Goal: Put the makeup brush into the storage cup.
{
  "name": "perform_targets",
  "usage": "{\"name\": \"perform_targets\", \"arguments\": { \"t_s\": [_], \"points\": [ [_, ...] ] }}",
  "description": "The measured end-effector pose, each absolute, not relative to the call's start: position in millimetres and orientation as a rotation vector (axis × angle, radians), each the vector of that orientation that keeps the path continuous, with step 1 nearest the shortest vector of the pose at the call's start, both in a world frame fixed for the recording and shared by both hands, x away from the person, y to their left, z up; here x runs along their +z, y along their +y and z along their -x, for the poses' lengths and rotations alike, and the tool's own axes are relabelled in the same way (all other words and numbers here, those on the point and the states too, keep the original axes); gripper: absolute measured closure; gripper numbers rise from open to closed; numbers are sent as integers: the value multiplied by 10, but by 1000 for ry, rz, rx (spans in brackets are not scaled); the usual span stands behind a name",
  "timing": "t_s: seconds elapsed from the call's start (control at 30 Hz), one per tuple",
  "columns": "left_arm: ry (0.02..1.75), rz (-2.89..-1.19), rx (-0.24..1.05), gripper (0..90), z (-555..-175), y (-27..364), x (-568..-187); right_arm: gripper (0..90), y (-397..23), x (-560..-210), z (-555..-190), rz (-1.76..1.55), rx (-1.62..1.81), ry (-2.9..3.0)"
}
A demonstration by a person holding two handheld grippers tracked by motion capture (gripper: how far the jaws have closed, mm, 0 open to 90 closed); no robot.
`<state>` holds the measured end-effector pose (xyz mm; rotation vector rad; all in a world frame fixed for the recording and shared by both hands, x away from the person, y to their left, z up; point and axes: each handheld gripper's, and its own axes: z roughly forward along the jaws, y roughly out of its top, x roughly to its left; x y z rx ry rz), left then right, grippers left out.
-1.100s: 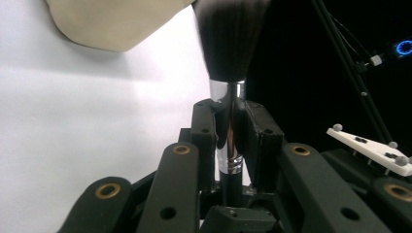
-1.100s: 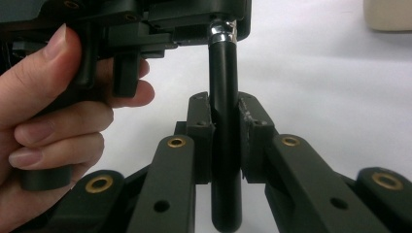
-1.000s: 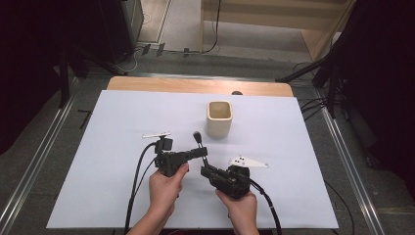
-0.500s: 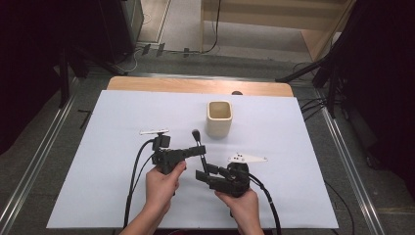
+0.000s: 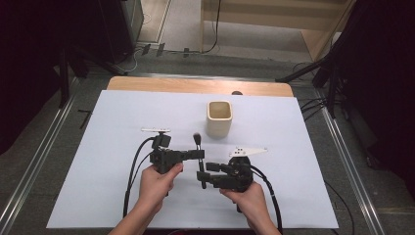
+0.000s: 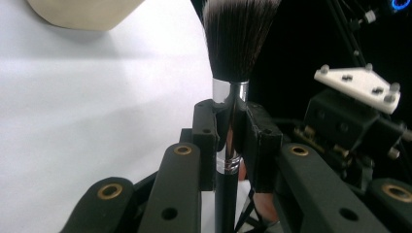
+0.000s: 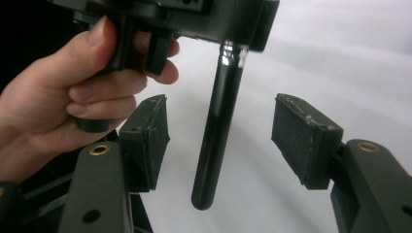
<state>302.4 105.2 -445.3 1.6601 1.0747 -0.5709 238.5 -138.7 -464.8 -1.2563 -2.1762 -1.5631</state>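
Observation:
A makeup brush (image 5: 197, 139) with a dark bristle head (image 6: 233, 43), a silver collar and a black handle (image 7: 218, 131) stands about upright above the white table cover (image 5: 98, 147). My left gripper (image 5: 198, 154) is shut on it just below the collar, both pads (image 6: 206, 136) pressing the handle in the left gripper view (image 6: 232, 131). My right gripper (image 5: 204, 174) sits lower, to the right. Its jaws have just been opening and now stand open (image 7: 226, 134), with the lower handle between them and touching neither pad (image 7: 301, 138).
A cream square cup (image 5: 219, 119) stands upright behind the brush, near the middle of the table. The table's wooden far edge (image 5: 195, 85) runs behind it. A hand (image 7: 73, 107) grips the left gripper's body. Cables (image 5: 132, 171) trail from both grippers toward the near edge.
The right gripper's jaws have spread off the brush handle. The left gripper and brush have shifted slightly. The cup has not moved.

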Motion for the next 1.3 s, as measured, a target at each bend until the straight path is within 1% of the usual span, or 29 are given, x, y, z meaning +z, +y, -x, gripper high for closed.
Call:
{"name": "perform_targets", "arguments": {
  "t_s": [0.13, 0.37, 0.63, 0.97, 1.3],
  "points": [
    [1047, -1687, -573, 782, -3040, 1067, -4434, 390, -1418, -4617, -2436, 1207, -1561, -2173],
    [975, -1723, -629, 781, -3070, 1076, -4430, 391, -1444, -4602, -2487, 1132, -1557, -2156],
    [922, -1753, -656, 781, -3073, 1052, -4462, 421, -1433, -4646, -2545, 1068, -1538, -2130],
    [892, -1725, -679, 782, -3101, 1071, -4487, 548, -1449, -4687, -2593, 1052, -1556, -2083],
    [859, -1724, -689, 781, -3103, 1060, -4495, 630, -1446, -4738, -2608, 1069, -1549, -2033]
  ]
}}
